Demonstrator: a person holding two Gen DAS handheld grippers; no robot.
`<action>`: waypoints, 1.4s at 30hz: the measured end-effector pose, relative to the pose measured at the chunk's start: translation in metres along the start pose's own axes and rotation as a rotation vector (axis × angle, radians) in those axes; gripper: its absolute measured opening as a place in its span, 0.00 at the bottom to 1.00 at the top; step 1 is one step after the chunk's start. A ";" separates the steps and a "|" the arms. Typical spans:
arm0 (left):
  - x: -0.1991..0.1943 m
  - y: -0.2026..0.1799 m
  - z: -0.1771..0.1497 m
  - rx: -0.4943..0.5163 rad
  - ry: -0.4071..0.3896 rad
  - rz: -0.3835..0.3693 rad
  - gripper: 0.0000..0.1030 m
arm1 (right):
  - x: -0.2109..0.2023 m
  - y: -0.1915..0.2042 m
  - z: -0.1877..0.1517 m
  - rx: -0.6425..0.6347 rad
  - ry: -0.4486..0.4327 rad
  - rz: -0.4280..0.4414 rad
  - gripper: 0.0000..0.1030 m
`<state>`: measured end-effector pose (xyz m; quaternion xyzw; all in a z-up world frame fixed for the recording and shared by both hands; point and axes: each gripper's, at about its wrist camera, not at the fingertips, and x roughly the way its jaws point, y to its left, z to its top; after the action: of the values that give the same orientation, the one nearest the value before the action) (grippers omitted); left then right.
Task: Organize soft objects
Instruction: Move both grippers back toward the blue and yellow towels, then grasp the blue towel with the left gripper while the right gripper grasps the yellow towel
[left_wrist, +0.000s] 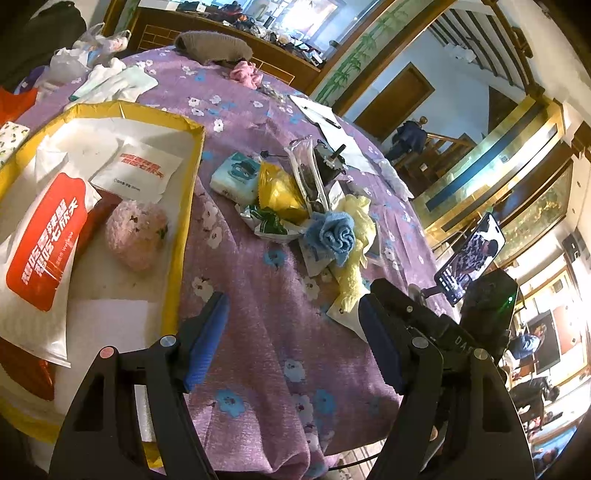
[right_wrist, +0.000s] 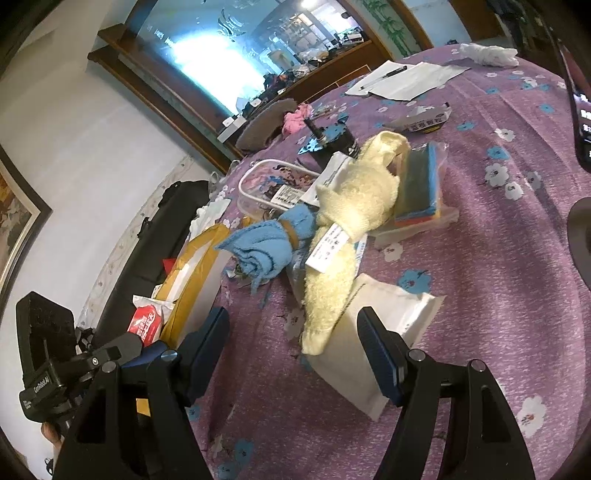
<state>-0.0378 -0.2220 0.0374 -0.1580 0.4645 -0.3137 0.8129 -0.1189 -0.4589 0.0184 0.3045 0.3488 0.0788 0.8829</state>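
Just ahead of the spread, empty right tool (right_wrist: 291, 343), the pale yellow towel (right_wrist: 351, 218) droops off the clutter onto the purple tabletop (right_wrist: 498, 277), looking light, limp and easiest pinched at its near end.

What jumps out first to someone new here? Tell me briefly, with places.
The purple flowered cloth covering the table catches the eye first. In its middle sits a jumbled heap, where a rolled blue towel lies beside a pale yellow towel among wrappers and packets. To the heap's left in the left wrist view, a yellow-rimmed box holds a fluffy pink item and white mailer bags.
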 end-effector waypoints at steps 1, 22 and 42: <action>0.000 -0.001 0.000 0.002 0.001 0.000 0.71 | -0.001 -0.001 0.000 0.001 -0.002 -0.001 0.70; 0.027 -0.018 0.008 0.041 0.044 0.060 0.71 | 0.000 -0.008 0.001 0.008 0.003 -0.025 0.70; 0.113 -0.067 0.072 0.197 0.088 0.168 0.65 | -0.001 -0.010 -0.002 0.035 0.001 0.006 0.70</action>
<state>0.0412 -0.3491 0.0374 -0.0241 0.4785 -0.2950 0.8267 -0.1218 -0.4663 0.0113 0.3208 0.3497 0.0757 0.8770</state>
